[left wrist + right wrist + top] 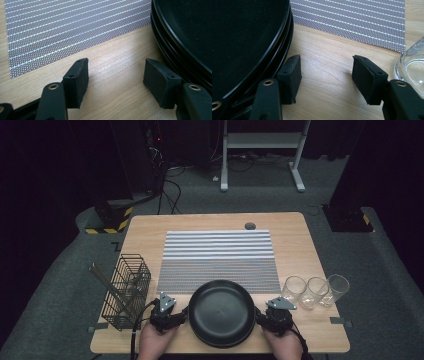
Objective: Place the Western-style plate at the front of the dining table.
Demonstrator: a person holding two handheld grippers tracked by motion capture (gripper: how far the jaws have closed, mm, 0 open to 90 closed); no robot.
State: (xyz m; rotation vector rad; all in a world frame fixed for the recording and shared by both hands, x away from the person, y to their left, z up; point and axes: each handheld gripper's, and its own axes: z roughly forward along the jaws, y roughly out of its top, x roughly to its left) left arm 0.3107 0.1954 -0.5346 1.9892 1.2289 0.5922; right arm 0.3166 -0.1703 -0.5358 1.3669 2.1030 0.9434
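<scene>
Stack of black plates [221, 312]: near table [300, 227] edge, just before striped placemat [220, 255]; likely heavy, rigid, slick, best taken at opposite rims. Left gripper [165, 314], right gripper [276, 316]: flanking, jaws apart, empty.

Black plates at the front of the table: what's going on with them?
A person holds a gripper in each hand, one on either side of a stack of black plates at the table's near edge. The left gripper and the right gripper both stand open over bare wood beside the stack, gripping nothing. A striped mat lies behind, three glasses to the right, a wire basket to the left.
</scene>
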